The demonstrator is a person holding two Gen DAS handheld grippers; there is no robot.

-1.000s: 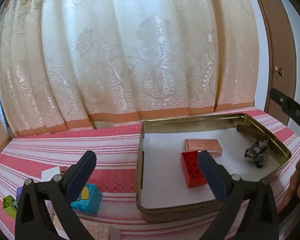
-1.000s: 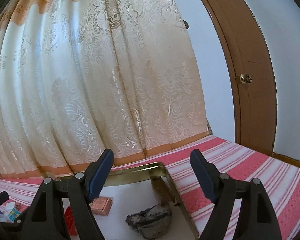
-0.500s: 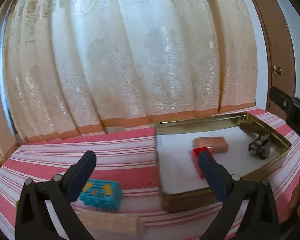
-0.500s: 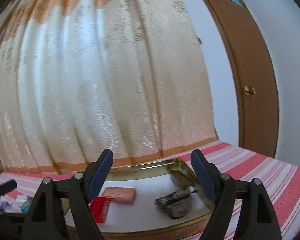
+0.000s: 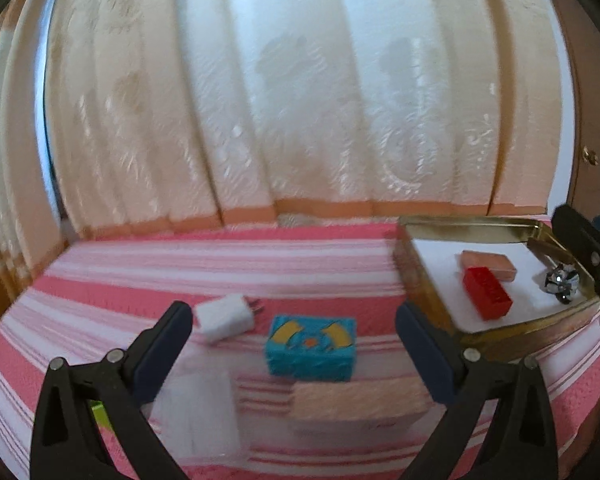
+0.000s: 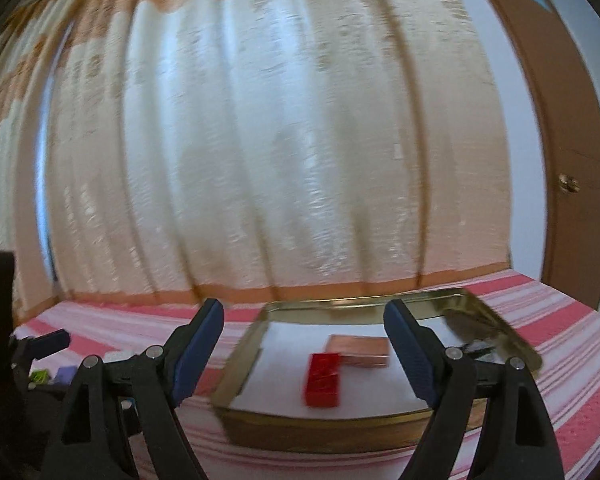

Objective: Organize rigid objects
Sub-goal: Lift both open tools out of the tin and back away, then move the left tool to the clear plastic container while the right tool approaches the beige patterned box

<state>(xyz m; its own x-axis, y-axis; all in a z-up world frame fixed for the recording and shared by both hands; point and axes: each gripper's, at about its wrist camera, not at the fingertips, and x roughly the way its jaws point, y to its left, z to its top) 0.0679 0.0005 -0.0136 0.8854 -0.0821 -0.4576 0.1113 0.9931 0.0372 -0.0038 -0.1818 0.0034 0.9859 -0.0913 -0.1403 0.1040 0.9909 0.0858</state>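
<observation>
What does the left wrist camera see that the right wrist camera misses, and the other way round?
Only the left view clearly shows the teal box with yellow markings, the white plug-in charger, and a crumpled silvery object in the tray. Only the right view shows the whole brown door with its knob. Both share the gold metal tray, the red building brick, the flat copper-pink box, the cream curtain and the pink striped cloth.
</observation>
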